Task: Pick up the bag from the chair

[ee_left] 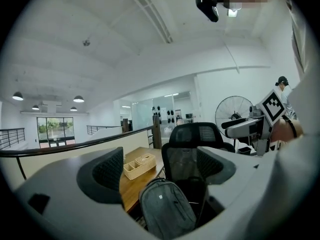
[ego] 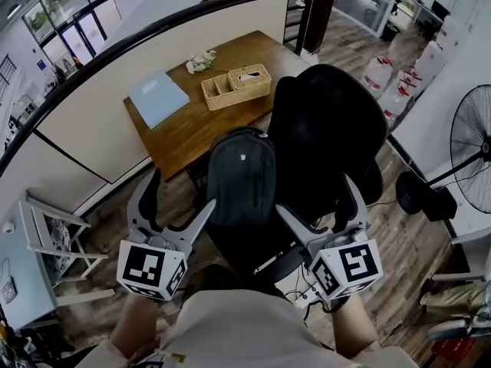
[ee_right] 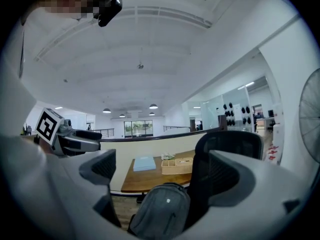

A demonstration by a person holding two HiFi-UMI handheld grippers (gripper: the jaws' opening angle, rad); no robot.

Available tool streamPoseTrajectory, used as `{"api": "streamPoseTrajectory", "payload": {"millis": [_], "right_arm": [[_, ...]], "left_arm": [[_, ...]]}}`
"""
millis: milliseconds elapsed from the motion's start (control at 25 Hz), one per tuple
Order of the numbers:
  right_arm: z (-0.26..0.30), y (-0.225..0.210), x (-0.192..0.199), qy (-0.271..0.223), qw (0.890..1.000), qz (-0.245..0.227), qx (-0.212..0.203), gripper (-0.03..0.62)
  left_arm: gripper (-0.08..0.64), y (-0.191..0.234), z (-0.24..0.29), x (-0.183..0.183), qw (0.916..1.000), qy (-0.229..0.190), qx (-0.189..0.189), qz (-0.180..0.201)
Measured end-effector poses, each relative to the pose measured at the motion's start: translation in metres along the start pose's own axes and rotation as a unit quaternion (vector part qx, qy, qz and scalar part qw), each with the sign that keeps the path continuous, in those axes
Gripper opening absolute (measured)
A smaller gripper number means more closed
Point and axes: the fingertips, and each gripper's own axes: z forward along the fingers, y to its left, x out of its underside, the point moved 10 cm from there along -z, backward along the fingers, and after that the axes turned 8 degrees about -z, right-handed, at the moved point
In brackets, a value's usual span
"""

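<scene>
You've got the black mesh office chair carrying the dark grey fabric backpack, standing on its seat. Behind it, the brown wooden table bears a woven wicker tray at its chair-side edge and a flat pale-blue folder toward its left end.

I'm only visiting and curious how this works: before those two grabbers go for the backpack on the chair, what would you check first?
1. Bag stands on the chair: ok.
2. Left gripper open and empty: ok.
3. Right gripper open and empty: ok.
4. Bag lies ahead of both grippers, in line with their jaws: ok.
5. Grippers touching the bag: not ok, both are short of it.
6. Straps free of the chair: cannot tell, the bag's back is hidden.
</scene>
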Motion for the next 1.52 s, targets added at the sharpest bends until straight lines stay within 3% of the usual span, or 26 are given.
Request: {"api": "streamPoseTrajectory", "payload": {"millis": [400,760,1080,1280,1520], "right_arm": [[0.034,0.004,-0.011,0.005,1.000,-0.006,0.028,0.574],[0.075,0.015,0.008,0.034,0.998,0.013,0.059,0.574],[0.128,0.008,0.047,0.090,0.993,0.027,0.067,0.574],[0.160,-0.011,0.084,0.116,0.986,0.087,0.084,0.555],[0.199,-0.025,0.136,0.163,0.977,0.105,0.088,0.555]], "left_arm": [[0.440,0.039,0.024,-0.007,0.9997,-0.002,0.022,-0.003],[0.440,0.090,0.044,0.005,0.9993,0.019,0.031,-0.006],[0.440,0.123,0.088,0.044,0.9968,0.068,0.038,-0.020],[0.440,0.139,0.120,0.070,0.9912,0.088,0.048,-0.087],[0.440,0.147,0.169,0.114,0.9844,0.143,0.057,-0.085]]}}
